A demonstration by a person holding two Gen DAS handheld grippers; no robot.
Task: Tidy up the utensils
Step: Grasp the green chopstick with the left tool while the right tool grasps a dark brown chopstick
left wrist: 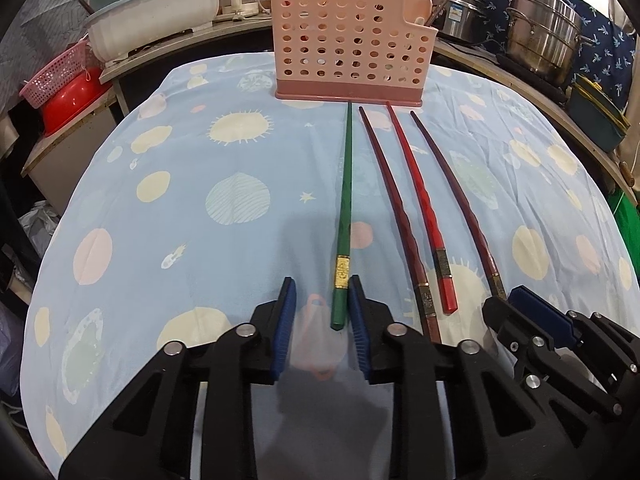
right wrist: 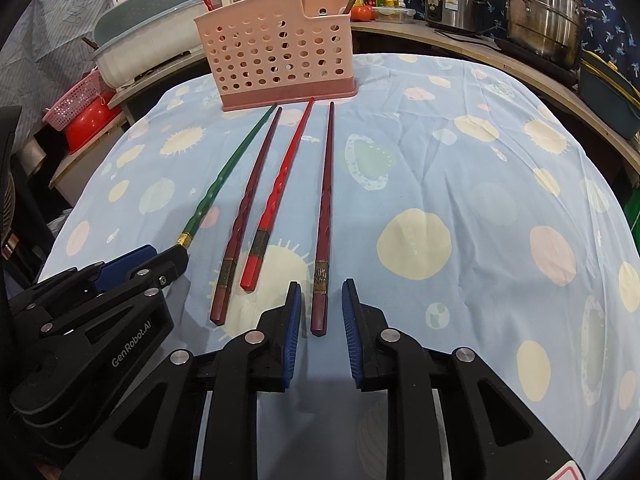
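Several chopsticks lie side by side on the blue patterned cloth, tips toward a pink perforated utensil holder [left wrist: 350,46] [right wrist: 280,60]. From the left: a green chopstick [left wrist: 344,216] [right wrist: 224,176], a dark red one [left wrist: 394,208] [right wrist: 244,212], a bright red one [left wrist: 420,208] [right wrist: 280,188] and a maroon one [left wrist: 456,200] [right wrist: 325,216]. My left gripper [left wrist: 322,292] is open, its jaws either side of the green chopstick's thick end. My right gripper [right wrist: 320,296] is open around the maroon chopstick's thick end.
Behind the holder a counter carries a white and green basin [left wrist: 156,12], steel pots [left wrist: 544,32] and a rice cooker [right wrist: 456,0]. A pink basket and a red bowl [left wrist: 68,92] stand at the left. The cloth [left wrist: 180,200] drops off at its edges.
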